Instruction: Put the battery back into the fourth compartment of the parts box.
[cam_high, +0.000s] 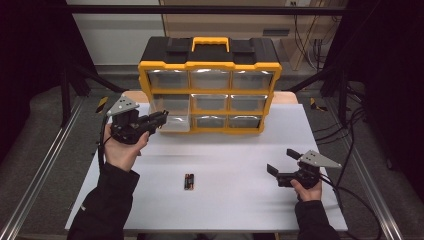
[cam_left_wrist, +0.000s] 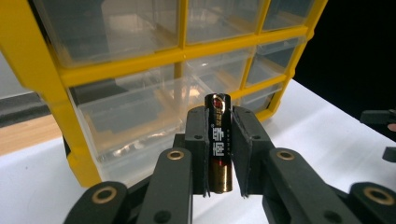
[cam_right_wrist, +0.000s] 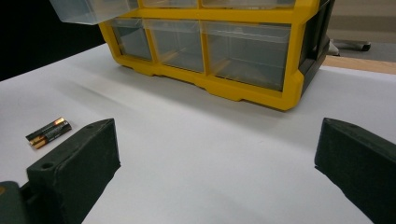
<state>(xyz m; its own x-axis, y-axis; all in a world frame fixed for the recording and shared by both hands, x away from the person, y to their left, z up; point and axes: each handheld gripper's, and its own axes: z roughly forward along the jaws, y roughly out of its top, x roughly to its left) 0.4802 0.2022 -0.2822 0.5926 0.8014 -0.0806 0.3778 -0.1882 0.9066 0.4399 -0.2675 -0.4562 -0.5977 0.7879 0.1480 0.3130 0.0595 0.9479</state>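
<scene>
Batteries (cam_high: 189, 181), two lying side by side, rest on the white table (cam_high: 235, 200) near the front edge, between the two hands; the right gripper (cam_high: 285, 165) is held low over the table at the right with its jaws spread wide and nothing between them. Farther back at the left, the left gripper (cam_left_wrist: 219, 154) is clamped on a single battery (cam_left_wrist: 219, 140), which stands upright between its pads just before a pulled-out clear drawer (cam_high: 172, 115). That drawer belongs to the left column of the yellow organizer (cam_high: 210, 90), which stands at the far side of the table.
</scene>
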